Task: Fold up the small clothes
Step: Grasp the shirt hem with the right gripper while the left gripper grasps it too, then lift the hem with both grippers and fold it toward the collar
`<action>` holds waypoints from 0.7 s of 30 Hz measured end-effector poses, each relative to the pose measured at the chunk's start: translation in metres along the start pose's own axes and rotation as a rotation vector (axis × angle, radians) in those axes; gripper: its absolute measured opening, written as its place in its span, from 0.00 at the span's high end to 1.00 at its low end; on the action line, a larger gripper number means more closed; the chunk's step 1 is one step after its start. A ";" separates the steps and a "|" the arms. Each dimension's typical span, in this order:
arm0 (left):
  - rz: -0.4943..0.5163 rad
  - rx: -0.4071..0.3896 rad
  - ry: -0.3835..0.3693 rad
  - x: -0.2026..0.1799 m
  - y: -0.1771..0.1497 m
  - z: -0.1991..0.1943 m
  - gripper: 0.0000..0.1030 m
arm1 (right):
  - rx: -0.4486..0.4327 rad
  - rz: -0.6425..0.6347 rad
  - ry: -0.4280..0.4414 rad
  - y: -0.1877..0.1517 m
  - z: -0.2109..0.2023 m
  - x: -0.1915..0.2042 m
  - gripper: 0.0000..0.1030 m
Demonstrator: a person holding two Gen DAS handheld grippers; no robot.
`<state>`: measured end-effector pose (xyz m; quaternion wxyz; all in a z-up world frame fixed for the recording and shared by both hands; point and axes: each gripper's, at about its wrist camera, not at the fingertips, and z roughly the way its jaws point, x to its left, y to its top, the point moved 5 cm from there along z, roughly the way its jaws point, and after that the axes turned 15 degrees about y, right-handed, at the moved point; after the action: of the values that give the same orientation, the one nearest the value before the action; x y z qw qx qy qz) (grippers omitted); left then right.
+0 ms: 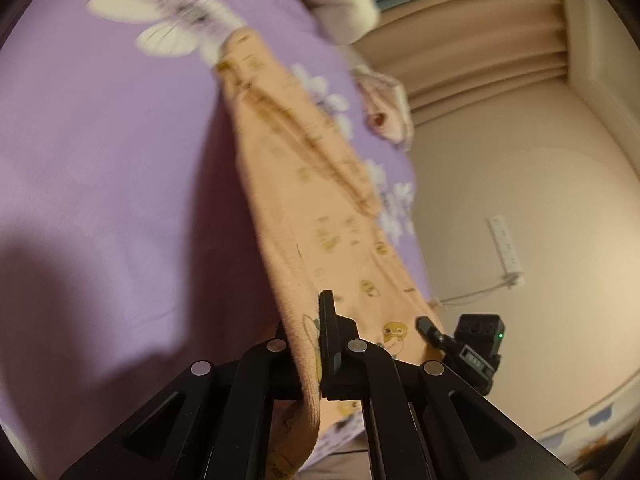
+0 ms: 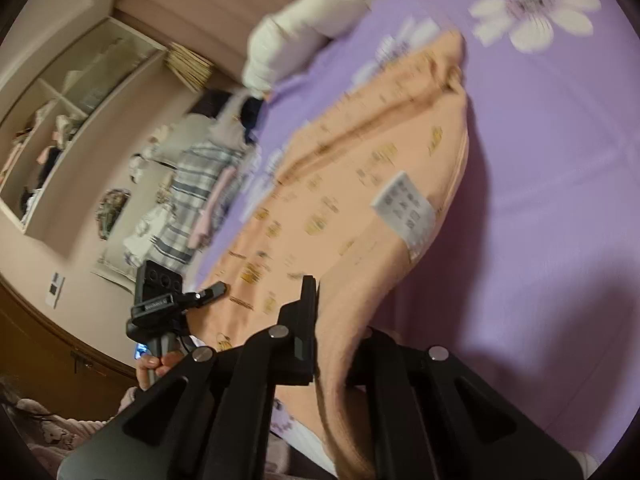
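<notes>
- The peach garment (image 1: 304,184) lies stretched across the purple floral bedsheet (image 1: 112,152), its near edge raised off the sheet.
- The left gripper (image 1: 322,344) is clenched on one near corner of the garment.
- The right gripper (image 2: 320,320) pinches the other near corner, below the white care label (image 2: 404,204).

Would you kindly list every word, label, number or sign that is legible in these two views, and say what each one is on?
No text can be read for certain.
White care tag on the peach garment: printed symbols, too blurred to read.
Small yellow prints on the garment: blurred, not legible.
Band on the left gripper: lettering too small.
Display on the right gripper: marks too small.
</notes>
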<state>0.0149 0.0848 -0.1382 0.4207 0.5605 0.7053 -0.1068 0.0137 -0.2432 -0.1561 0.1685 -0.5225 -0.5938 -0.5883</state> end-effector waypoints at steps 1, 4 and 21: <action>0.011 -0.016 -0.019 -0.007 0.003 -0.003 1.00 | -0.016 -0.017 0.017 0.003 -0.003 0.006 0.96; 0.034 -0.050 -0.044 -0.020 0.009 -0.010 1.00 | -0.044 -0.050 0.038 0.010 -0.008 0.017 0.96; 0.172 -0.122 -0.091 -0.070 0.011 -0.042 1.00 | -0.094 -0.185 0.071 0.021 -0.036 0.065 0.96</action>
<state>0.0054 0.0656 -0.0584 0.4930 0.5871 0.6399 -0.0525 -0.0099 -0.2517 -0.0832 0.1096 -0.4518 -0.6047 -0.6467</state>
